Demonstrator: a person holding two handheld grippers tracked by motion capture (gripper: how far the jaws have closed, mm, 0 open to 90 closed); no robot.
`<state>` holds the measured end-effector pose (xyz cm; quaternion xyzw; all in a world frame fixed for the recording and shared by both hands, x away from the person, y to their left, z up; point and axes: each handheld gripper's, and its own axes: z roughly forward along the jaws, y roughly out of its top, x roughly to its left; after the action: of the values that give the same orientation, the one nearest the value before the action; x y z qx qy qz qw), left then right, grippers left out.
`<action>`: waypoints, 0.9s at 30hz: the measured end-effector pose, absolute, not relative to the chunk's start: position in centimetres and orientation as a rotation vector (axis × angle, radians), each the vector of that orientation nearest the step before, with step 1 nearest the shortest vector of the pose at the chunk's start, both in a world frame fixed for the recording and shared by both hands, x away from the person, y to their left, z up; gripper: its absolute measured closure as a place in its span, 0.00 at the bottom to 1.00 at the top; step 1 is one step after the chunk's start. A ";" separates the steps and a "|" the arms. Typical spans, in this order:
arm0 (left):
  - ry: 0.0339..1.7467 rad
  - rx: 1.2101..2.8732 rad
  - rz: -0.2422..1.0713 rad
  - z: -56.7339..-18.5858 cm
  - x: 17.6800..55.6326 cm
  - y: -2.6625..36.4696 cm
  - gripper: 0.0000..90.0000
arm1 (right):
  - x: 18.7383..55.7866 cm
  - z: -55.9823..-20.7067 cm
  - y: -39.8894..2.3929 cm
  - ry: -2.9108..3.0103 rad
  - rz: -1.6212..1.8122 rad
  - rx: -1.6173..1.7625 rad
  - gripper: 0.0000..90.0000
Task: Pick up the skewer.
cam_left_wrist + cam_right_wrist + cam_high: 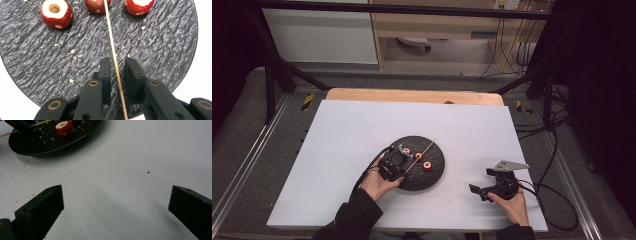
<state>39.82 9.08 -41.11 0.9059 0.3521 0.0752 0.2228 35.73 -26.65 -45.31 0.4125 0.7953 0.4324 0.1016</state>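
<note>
A round black slate plate (434, 172) lies at the middle of the white table. On it lie three cored red fruit pieces (56, 13) (96, 5) (139, 5) and a thin wooden skewer (112, 50). My left gripper (117, 61) is over the plate's near side, its jaws on either side of the skewer with a small gap on each side, so it is open. My right gripper (116, 192) rests on the bare table to the right of the plate, jaws wide open with nothing between them.
Crumbs dot the plate and the white table top (347, 130). The right gripper view shows the plate (37, 145) with one fruit piece (64, 128) up to its left. Cables trail off the table's right side, and a metal frame stands around it.
</note>
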 end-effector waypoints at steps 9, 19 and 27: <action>1.017 2.500 0.219 -41.3 39.8 8.7 0.92 | 35.7 -45.3 -26.7 2.350 1.276 1.219 0.01; 1.047 2.479 0.246 -41.3 39.6 8.9 0.97 | 35.7 -45.3 -26.7 2.353 1.276 1.220 0.01; 1.017 2.401 0.263 -40.6 39.0 10.2 0.98 | 35.7 -45.3 -26.6 2.349 1.275 1.221 0.01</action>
<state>39.03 10.24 -40.62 0.8853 0.3750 0.0971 0.2574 35.70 -26.65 -45.32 0.4135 0.7952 0.4317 0.1015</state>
